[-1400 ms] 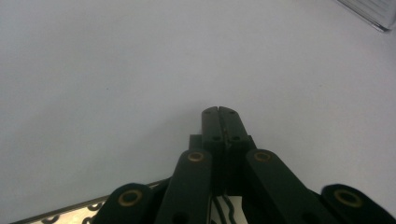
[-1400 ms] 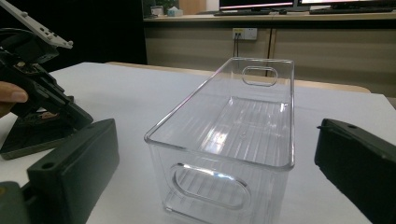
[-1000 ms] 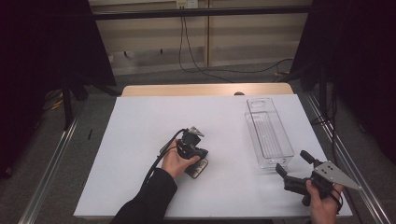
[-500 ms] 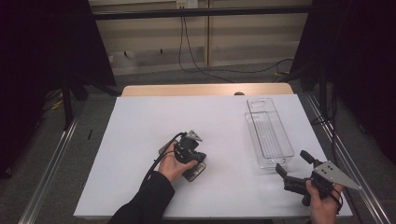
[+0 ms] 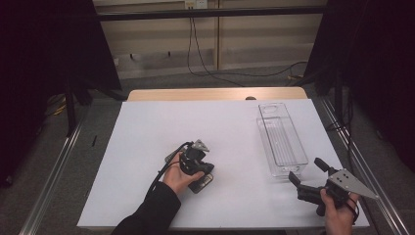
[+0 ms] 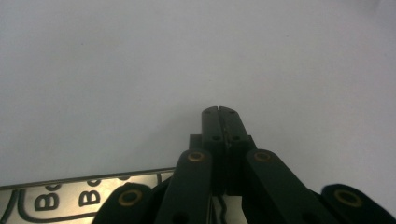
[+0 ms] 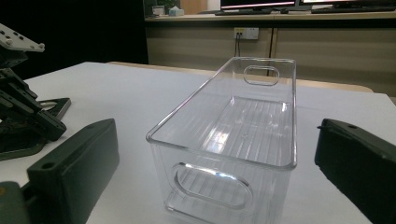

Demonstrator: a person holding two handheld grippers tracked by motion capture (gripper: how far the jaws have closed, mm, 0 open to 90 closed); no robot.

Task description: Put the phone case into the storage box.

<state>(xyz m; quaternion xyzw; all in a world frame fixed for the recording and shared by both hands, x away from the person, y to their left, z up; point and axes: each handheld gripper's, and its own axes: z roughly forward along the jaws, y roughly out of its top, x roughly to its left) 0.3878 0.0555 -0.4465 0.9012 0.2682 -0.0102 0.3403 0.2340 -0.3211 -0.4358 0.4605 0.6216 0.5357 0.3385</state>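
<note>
The clear plastic bin (image 7: 232, 140) stood empty on the white table (image 5: 147, 142), its near end just ahead of the right gripper (image 5: 309, 176), between the lines of its spread jaws. The left gripper (image 6: 219, 112) pointed down at bare tabletop, jaws pressed together on nothing, well apart from the bin, a metal plate (image 6: 79, 198) beneath it.

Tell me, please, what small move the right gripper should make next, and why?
Probably ease the right gripper forward so its open jaws straddle the near end wall of the clear plastic bin. In the right gripper view the jaws stand wide on either side of that wall with its handle cutout, not yet touching it. The left gripper is shut, low over the white table.
</note>
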